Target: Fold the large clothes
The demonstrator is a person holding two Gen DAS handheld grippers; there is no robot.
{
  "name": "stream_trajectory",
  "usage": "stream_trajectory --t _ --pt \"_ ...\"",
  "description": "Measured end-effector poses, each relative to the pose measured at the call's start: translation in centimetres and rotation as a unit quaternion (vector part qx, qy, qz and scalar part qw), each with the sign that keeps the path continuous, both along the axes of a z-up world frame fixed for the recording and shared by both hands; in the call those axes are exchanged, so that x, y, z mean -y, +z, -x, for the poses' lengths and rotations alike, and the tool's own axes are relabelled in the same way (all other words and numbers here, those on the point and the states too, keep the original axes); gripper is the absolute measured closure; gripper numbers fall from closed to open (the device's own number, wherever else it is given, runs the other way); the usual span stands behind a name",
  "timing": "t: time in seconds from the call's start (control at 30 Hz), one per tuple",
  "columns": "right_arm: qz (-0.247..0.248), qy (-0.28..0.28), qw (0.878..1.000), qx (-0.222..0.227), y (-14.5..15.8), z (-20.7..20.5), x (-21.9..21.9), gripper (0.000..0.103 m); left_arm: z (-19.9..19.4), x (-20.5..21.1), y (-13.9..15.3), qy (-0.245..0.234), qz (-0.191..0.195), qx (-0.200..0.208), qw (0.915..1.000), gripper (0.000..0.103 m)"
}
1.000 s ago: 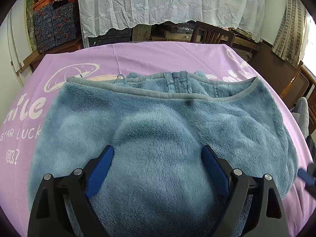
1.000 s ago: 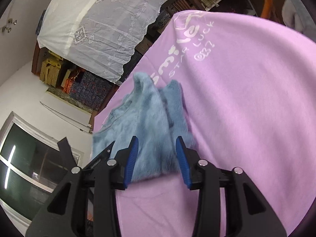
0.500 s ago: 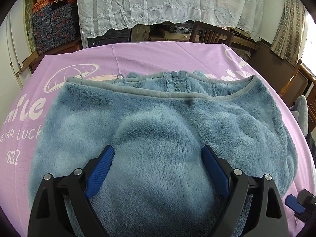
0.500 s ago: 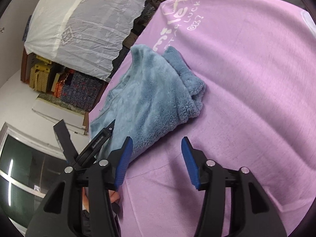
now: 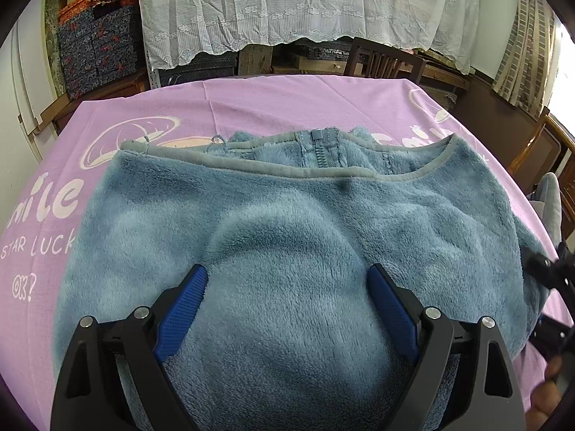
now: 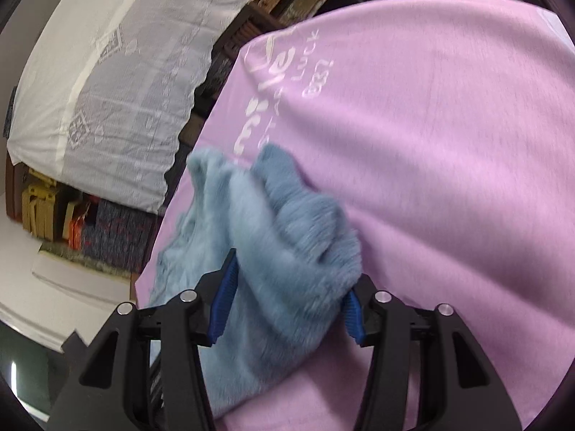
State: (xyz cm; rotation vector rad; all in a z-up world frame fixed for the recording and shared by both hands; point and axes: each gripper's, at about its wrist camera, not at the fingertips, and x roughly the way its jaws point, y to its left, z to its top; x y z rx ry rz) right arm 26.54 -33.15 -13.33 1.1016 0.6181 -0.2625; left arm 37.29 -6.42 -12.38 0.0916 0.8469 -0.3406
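Across the purple-clothed surface (image 5: 273, 107), the blue fleece garment (image 5: 287, 222) is lying half-folded — the left tool (image 5: 287, 300) is hovering wide over it, while the right tool (image 6: 287, 287), half-spread, is straddling its bunched end (image 6: 305, 222) without pinching — next, closing and carrying it across.

Bare purple table (image 5: 287, 107) lies open beyond the blue fleece garment (image 5: 287, 233); a wooden chair (image 5: 381, 61) crowds its far edge.

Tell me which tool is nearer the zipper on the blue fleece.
Left. The left tool rests on the fleece, aimed at the zipper; the right tool straddles a bunched side corner, zipper unseen.
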Motion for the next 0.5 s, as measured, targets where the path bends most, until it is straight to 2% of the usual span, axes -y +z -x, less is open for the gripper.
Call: stream_trajectory --t 0.2,0.33,0.4,0.5 --pt "0.016 0.017 1.0 0.008 0.1 -0.2 -0.5 0.052 0.0 -0.1 0.0 -0.001 0.001 -0.002 1.0 0.012" --pt "0.007 0.004 1.0 0.019 -0.1 -0.7 0.6 0.053 0.0 -0.9 0.5 0.005 0.011 -0.015 0.9998 0.014" --pt "0.028 0.014 0.999 0.012 0.0 -1.2 0.2 0.053 0.2 -1.4 0.9 0.011 0.016 -0.02 0.9996 0.017" --pt "0.041 0.023 0.999 0.007 0.0 -1.6 -0.1 0.053 0.3 -1.7 1.3 0.013 0.021 -0.023 0.9994 0.018"
